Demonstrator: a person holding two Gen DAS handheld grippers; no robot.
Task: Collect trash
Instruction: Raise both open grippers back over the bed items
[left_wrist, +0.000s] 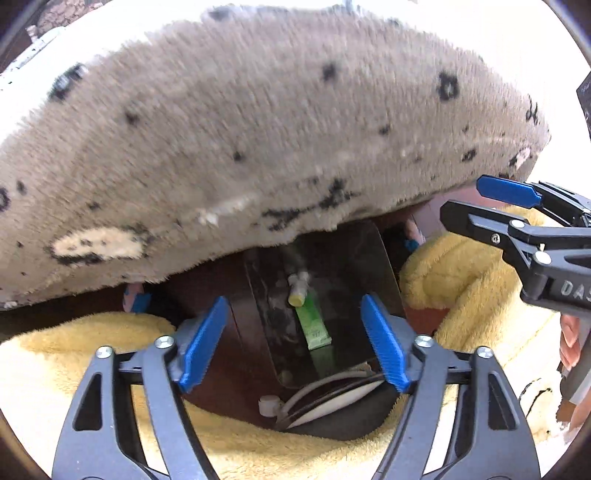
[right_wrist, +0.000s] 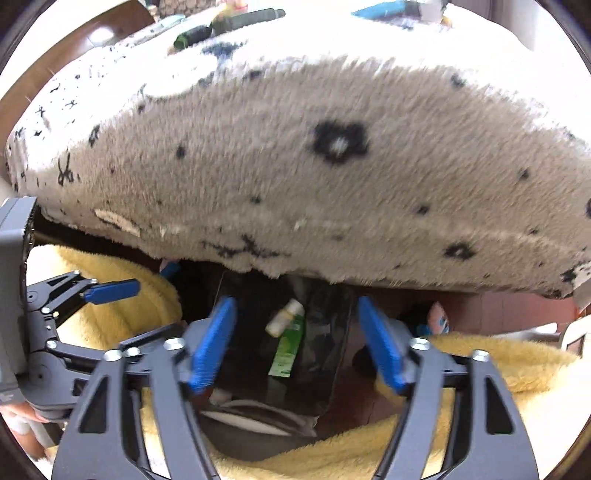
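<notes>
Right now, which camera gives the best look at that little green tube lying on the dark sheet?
The left wrist view. There the green tube lies sharp and central between the open jaws, its pale cap plain. The right wrist view shows the same tube too, but smaller and blurrier, slanted on the dark sheet.

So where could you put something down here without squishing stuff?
Not much room. The dark panel under the grey spotted blanket has bare patches either side of the green tube. Nearer, the white cable crowds it. The yellow fleece on both sides is free but soft and lumpy. Both grippers are open.
</notes>
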